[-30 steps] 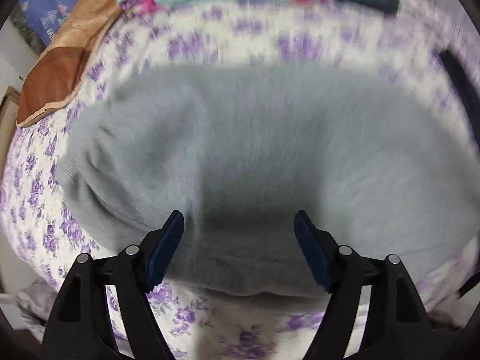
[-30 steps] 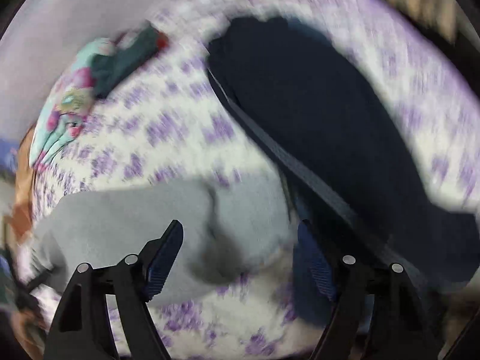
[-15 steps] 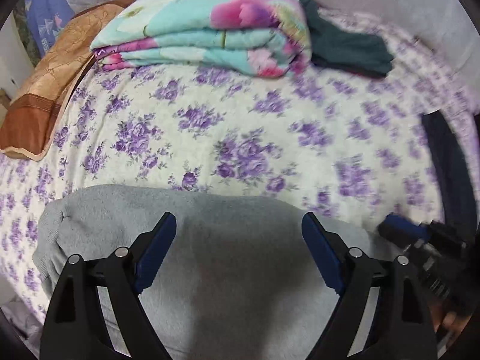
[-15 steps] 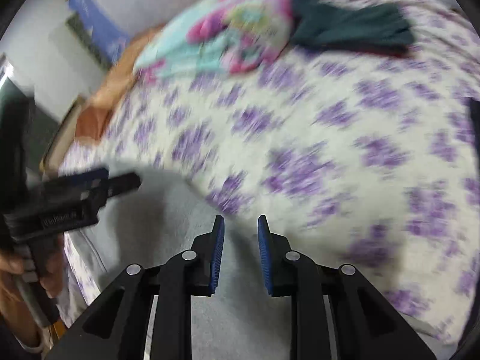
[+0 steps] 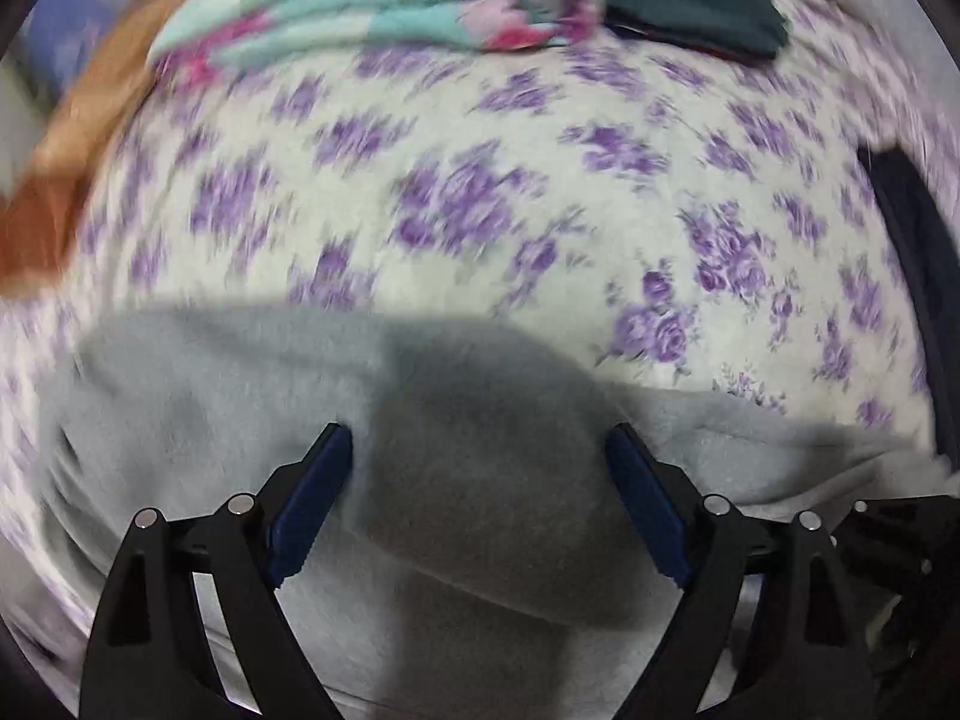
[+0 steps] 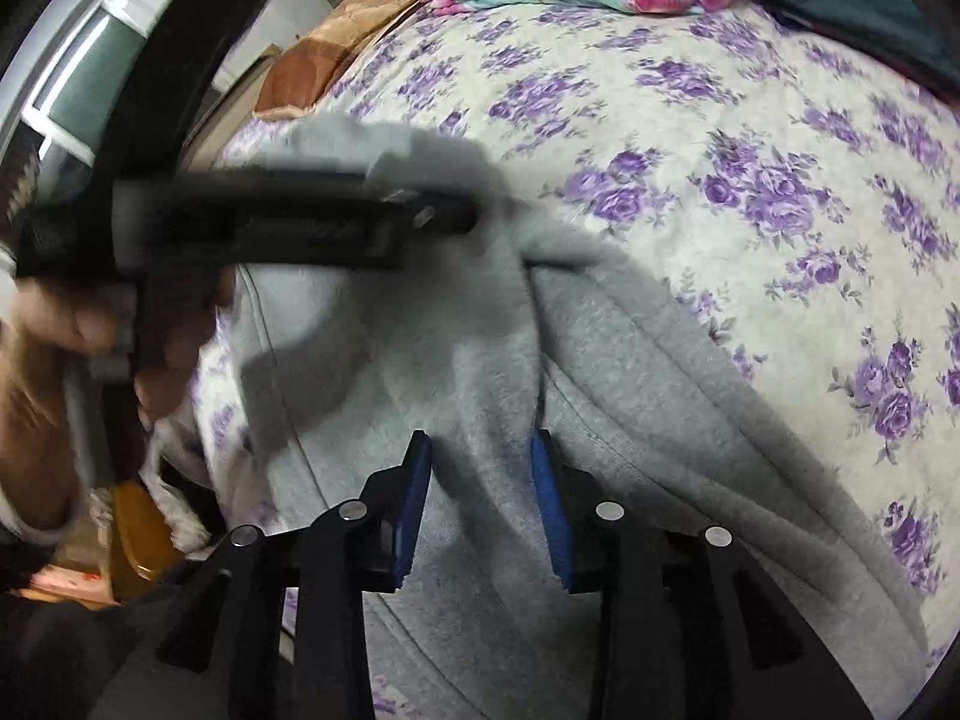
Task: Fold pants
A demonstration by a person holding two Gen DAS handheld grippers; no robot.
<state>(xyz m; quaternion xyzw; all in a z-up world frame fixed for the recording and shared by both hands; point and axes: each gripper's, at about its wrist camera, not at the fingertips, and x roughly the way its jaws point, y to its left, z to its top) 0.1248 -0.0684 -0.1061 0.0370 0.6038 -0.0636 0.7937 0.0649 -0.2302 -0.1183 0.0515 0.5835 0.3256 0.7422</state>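
Bed w/ purple-flower sheet (image 5: 480,138) fills both views; folded quilt (image 5: 384,6) and dark green garment (image 5: 690,6) at far end, well apart from the work. Grey pants (image 5: 480,480) lie at near edge of bed, directly under both claws.

Left gripper (image 5: 479,498): jaws wide, nothing between them, hovering over the pants; left view blurry so can't tell if touching cloth. Pants stretch left-right across that view, far edge roughly straight, sheet beyond.

Right gripper (image 6: 480,504): jaws narrow but w/ a gap, a raised ridge of grey cloth runs up between the pads; can't tell if pinched or just straddled. In right view the pants (image 6: 456,360) run along the claw's line and off to the left, where the left gripper (image 6: 444,216) sits over the far bit of cloth, hand (image 6: 90,324) behind it.

Key relation: cloth is right below/ahead of both, right claw nearer a graspable fold. Prob mid-fold, next grab likely on that ridge.
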